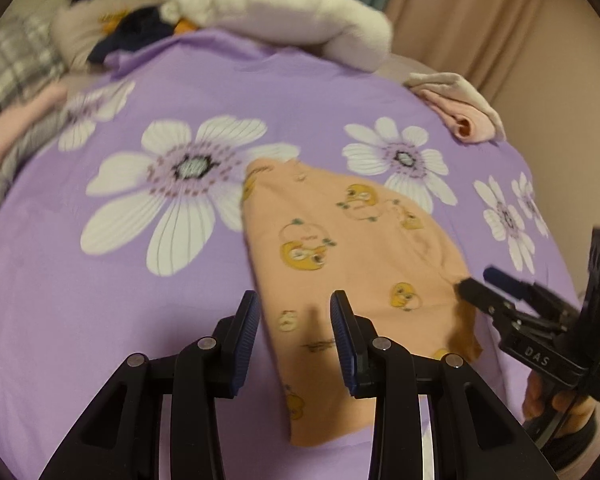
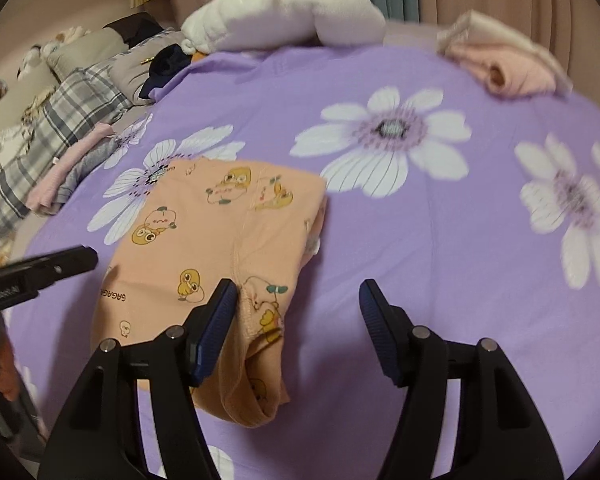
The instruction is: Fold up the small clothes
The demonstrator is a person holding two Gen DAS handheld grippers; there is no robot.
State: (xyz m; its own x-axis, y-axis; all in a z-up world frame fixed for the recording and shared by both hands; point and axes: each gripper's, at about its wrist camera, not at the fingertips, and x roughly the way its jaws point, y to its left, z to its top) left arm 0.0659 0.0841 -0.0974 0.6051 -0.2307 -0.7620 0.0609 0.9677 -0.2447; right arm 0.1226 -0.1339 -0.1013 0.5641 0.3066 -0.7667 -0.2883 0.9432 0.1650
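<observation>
Plaid grey-and-white fabric (image 2: 40, 148) is lying at the far left of the bed, beside a folded pink-and-grey pile (image 2: 66, 176). Left tongs (image 1: 294, 332) are hovering wide open, gripping nothing, over the near edge of the peach cotton garment with yellow duck prints (image 1: 340, 248), which is lying folded flat on the purple bedsheet with white daisies (image 1: 140, 280). Right tongs (image 2: 298, 332) are gaping wide too, empty, at the garment's right edge. Folded pale pink clothes (image 2: 508, 64) are sitting far right.
</observation>
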